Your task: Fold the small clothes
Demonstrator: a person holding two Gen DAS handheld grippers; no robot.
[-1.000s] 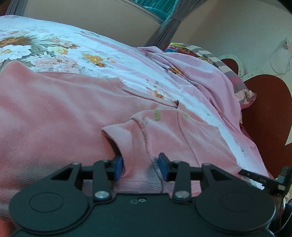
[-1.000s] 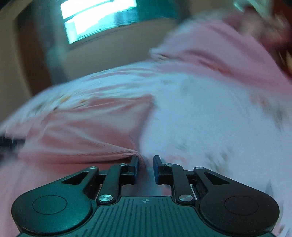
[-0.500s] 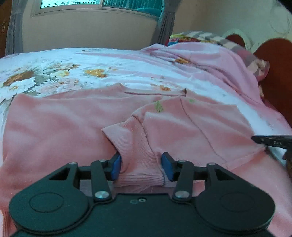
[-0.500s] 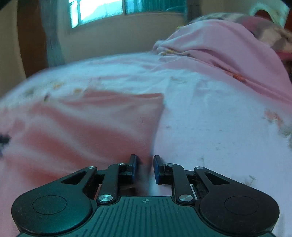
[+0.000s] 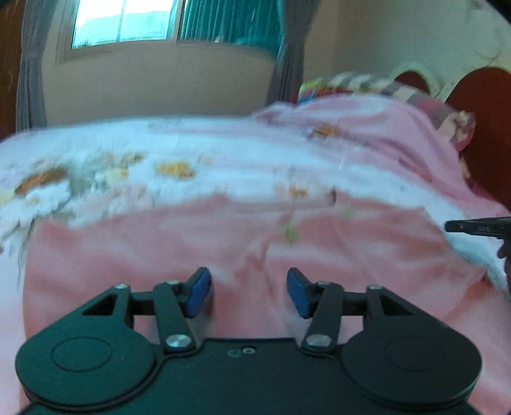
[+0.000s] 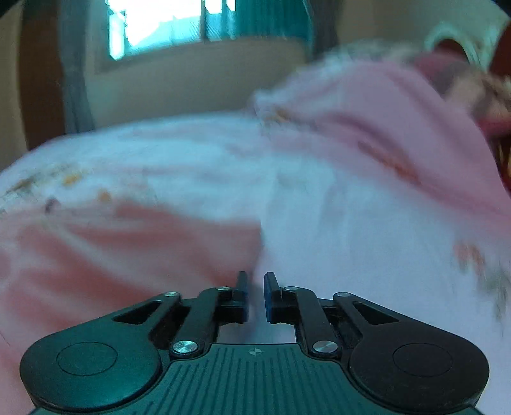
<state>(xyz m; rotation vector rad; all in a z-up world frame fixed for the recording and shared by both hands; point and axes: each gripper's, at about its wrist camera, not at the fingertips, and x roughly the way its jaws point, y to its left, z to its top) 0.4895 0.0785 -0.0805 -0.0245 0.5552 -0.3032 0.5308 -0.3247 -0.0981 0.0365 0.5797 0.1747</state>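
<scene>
**Left fingers spread over the pink garment, right fingers nearly together at its edge**

The left gripper has its blue fingers apart; they have just been opening, and the pink cloth that sat between them now lies below, with neither pad pressing on it. The salmon-pink garment spreads flat from the fingers out toward 12 o'clock and across to 9 and 3 o'clock in the left wrist view, a small green mark near its middle. The whole view is blurred.

The right gripper shows its fingers drawn close, only a narrow slit left; they have just been closing. Whether any cloth is caught in that slit cannot be told. The garment's edge lies at 9 to 10 o'clock of them, white bed cover at 1 to 3 o'clock.

Beyond the garment, the floral bed cover runs toward 12 o'clock. A pale pink blanket is heaped at 1 o'clock, a dark headboard at 2 o'clock, a window at 11 o'clock.
</scene>
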